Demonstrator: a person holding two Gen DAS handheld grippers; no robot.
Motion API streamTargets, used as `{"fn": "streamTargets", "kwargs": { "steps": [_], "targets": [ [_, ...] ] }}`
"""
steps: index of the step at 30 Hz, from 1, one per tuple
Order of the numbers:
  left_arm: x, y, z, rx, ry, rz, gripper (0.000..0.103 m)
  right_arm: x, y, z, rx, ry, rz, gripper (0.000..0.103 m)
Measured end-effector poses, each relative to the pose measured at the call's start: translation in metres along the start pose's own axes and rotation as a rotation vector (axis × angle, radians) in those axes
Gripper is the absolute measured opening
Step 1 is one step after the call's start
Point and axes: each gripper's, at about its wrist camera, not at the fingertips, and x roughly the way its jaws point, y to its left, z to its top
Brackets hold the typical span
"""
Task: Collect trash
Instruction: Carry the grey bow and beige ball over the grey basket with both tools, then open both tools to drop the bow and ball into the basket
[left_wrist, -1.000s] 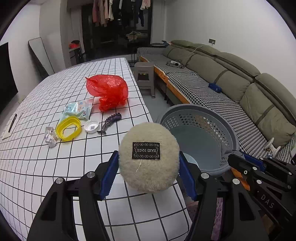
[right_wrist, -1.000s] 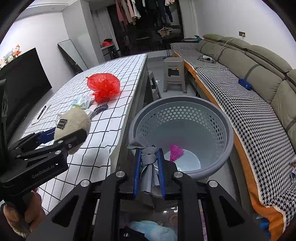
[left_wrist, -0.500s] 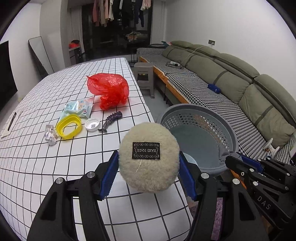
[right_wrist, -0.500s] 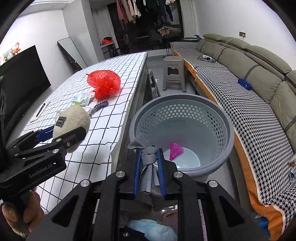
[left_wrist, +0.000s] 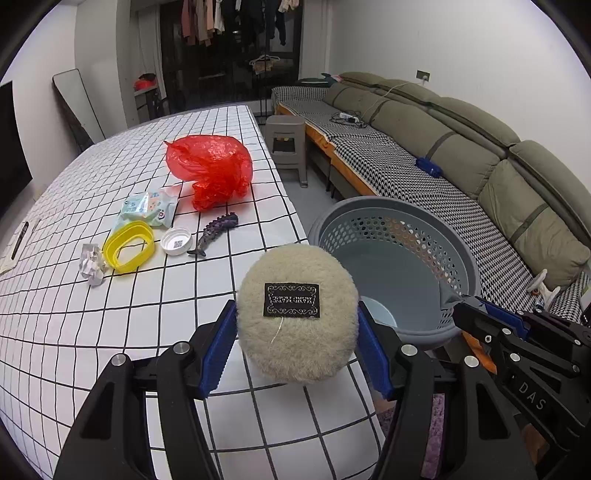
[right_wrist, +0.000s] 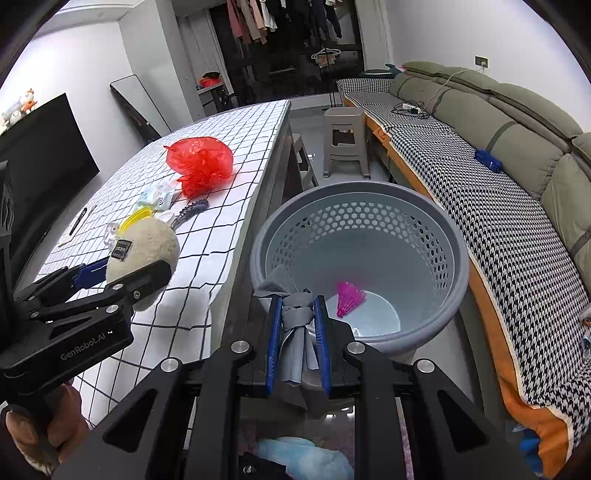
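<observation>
Through the left wrist camera, my left gripper (left_wrist: 297, 334) has its blue pads pressed on either side of a round, cream, fluffy pad (left_wrist: 297, 314), held above the near edge of the checked table (left_wrist: 74, 314). The grey perforated basket (left_wrist: 461, 254) lies at about two o'clock from those jaws, just past the table edge, so I judge the drop needs a swing to the right. A black label on the fluffy pad carries pale lettering I cannot read with confidence; the other gripper's body at four o'clock shows "DAS". Loose trash remains at ten to eleven o'clock: a red plastic bag (left_wrist: 210, 168), a wipes packet (left_wrist: 149, 206), a yellow ring (left_wrist: 128, 248), a white cap (left_wrist: 176, 240) and crumpled paper (left_wrist: 90, 266). Through the right wrist camera, my right gripper (right_wrist: 298, 334) is clamped narrow on a bunched grey cloth (right_wrist: 295, 325), its length running along the fingers. The basket's rim (right_wrist: 258, 254) sits just ahead at twelve to one o'clock, a pink shuttlecock (right_wrist: 349, 298) on its floor; this hand is plainly the nearer. At nine o'clock the left tool reads "GenRobot.AI".
</observation>
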Motion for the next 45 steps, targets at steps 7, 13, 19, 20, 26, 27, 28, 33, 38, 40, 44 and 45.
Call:
{"fn": "streamTargets", "kwargs": {
  "steps": [7, 13, 19, 20, 26, 27, 28, 33, 38, 40, 44, 45],
  "targets": [
    [0.012, -0.018, 0.015, 0.033, 0.020, -0.005, 0.061, 0.006, -0.024, 0.007, 0.039, -0.004, -0.005, 0.017],
    [0.032, -0.036, 0.028, 0.053, 0.044, -0.026, 0.061, 0.024, -0.055, 0.016, 0.075, 0.025, -0.026, 0.017],
    [0.054, -0.056, 0.039, 0.075, 0.077, -0.047, 0.061, 0.041, -0.076, 0.028, 0.101, 0.042, -0.030, 0.017],
    [0.057, -0.058, 0.041, 0.076, 0.083, -0.050, 0.061, 0.043, -0.078, 0.029, 0.103, 0.044, -0.030, 0.017],
    [0.078, -0.065, 0.042, 0.074, 0.126, -0.061, 0.061, 0.062, -0.087, 0.034, 0.107, 0.076, -0.024, 0.017],
    [0.082, -0.067, 0.042, 0.073, 0.134, -0.062, 0.061, 0.065, -0.088, 0.034, 0.106, 0.082, -0.023, 0.018],
    [0.085, -0.068, 0.042, 0.072, 0.142, -0.062, 0.061, 0.067, -0.090, 0.035, 0.107, 0.086, -0.022, 0.017],
    [0.097, -0.071, 0.041, 0.075, 0.167, -0.056, 0.061, 0.075, -0.096, 0.037, 0.122, 0.101, -0.016, 0.018],
    [0.103, -0.072, 0.044, 0.072, 0.170, -0.047, 0.062, 0.074, -0.099, 0.039, 0.127, 0.098, -0.018, 0.018],
    [0.104, -0.074, 0.044, 0.071, 0.172, -0.049, 0.063, 0.074, -0.101, 0.040, 0.130, 0.095, -0.021, 0.018],
    [0.105, -0.077, 0.044, 0.073, 0.172, -0.049, 0.064, 0.073, -0.104, 0.040, 0.134, 0.090, -0.027, 0.018],
    [0.106, -0.077, 0.045, 0.073, 0.174, -0.049, 0.067, 0.073, -0.105, 0.040, 0.135, 0.089, -0.027, 0.022]
  ]
}}
